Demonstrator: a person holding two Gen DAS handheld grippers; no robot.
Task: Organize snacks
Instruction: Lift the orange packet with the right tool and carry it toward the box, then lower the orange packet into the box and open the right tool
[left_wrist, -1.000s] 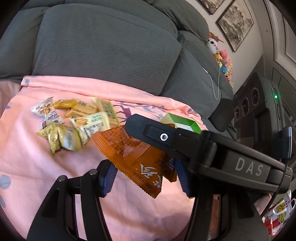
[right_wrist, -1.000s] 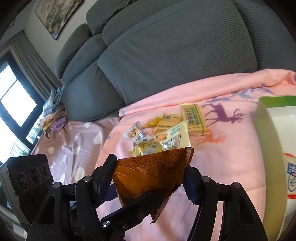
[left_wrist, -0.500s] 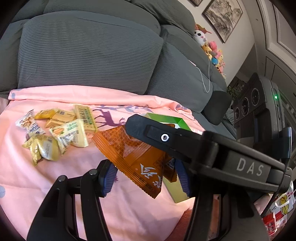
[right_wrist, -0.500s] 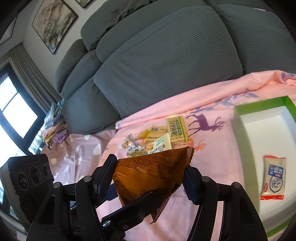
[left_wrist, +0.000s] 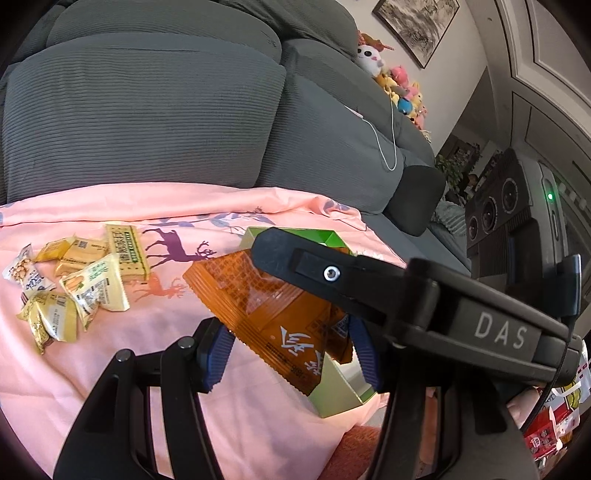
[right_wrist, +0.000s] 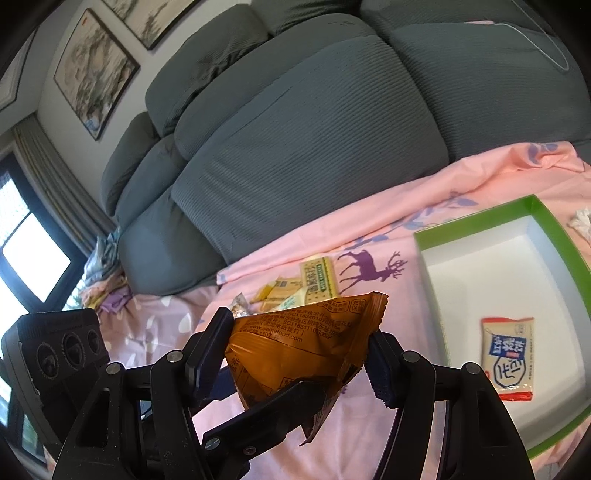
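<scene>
Green-rimmed box (right_wrist: 546, 218) now nearer; both tongs (left_wrist: 291, 343) (right_wrist: 299, 354) clamped on orange "qiaqiafood.com" packet (right_wrist: 306, 339); "DAS" casing (left_wrist: 500, 334).

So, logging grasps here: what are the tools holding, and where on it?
Both tools, left and right, clamp the same orange snack packet, pressing its opposite side edges from two directions.

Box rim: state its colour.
Bright green rim around a white inside; the right wrist view shows it best.

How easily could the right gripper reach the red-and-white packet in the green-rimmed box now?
Probably not: the right gripper is shut on the orange packet, which the left gripper grips too. Otherwise the way to the red-and-white packet in the box looks free.
</scene>
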